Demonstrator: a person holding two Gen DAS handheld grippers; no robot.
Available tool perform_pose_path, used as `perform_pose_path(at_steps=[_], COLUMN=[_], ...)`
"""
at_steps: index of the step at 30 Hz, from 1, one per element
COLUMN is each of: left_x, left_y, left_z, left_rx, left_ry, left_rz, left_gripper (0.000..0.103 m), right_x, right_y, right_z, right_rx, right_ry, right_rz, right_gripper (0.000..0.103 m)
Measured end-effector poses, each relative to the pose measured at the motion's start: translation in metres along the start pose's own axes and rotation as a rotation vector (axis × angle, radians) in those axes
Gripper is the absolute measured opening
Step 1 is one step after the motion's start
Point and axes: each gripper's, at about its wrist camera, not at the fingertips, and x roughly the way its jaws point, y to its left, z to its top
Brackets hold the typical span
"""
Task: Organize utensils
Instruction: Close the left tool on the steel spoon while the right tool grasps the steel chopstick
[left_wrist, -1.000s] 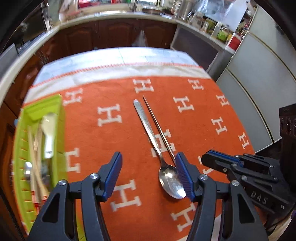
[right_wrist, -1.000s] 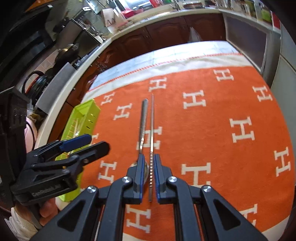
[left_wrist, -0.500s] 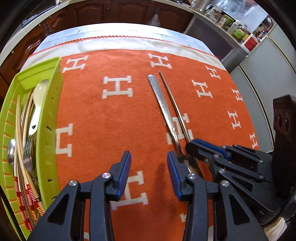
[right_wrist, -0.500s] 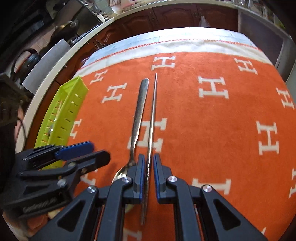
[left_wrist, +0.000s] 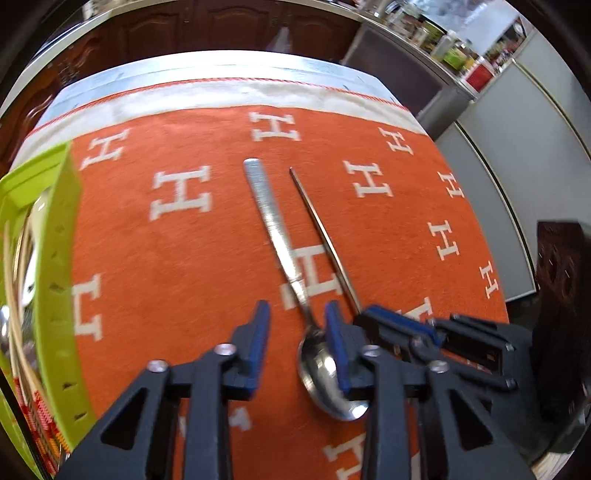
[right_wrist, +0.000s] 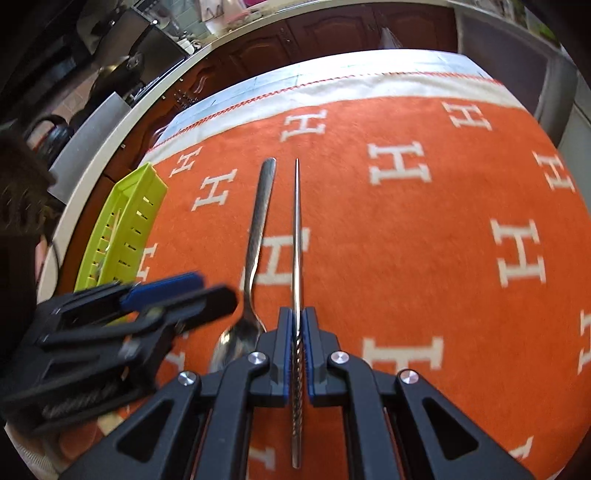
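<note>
**Orange cloth, two utensils left to sort**

Kitchen table cloth (right_wrist: 424, 240) bears a spoon (left_wrist: 275, 236); the right gripper (right_wrist: 296, 325) clamps the metal chopstick (right_wrist: 296, 221), likely for lifting, while the left gripper (left_wrist: 297, 332) gapes astride the spoon's neck, green tray (left_wrist: 55, 240) alongside

Left gripper (left_wrist: 297, 325) parted; right gripper (right_wrist: 296, 325) clamped.

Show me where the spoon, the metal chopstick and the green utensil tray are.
spoon (left_wrist: 275, 225), left wrist view, on its handle.
metal chopstick (right_wrist: 297, 229), right wrist view, mid shaft.
green utensil tray (right_wrist: 129, 221), right wrist view, slotted side wall.
</note>
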Motion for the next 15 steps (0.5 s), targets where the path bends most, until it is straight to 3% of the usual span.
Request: perform_pose_path(at_steps=[4,12,15], left_x=[0.017,0.025,0.024], left_y=[-0.005,-0.029,-0.031], left_z=[0.007,0.009,0.010], left_rx=[-0.005,0.123,0.118], left_ry=[0.047,0.018,0.004], left_rz=[0.034,0.155,0.144], left_gripper=[0.015,0.012,0.007], right_x=[-0.007,-0.009,-0.009], right_y=[-0.009,-0.022,-0.024], right_z=[-0.008,-0.012,-0.013], right_rx=[0.032,0.072,0.083], right_ry=[-0.003,-0.010,-0.011], right_rz=[0.013,0.047,0.062], right_gripper=[0.006,0.006,0.006])
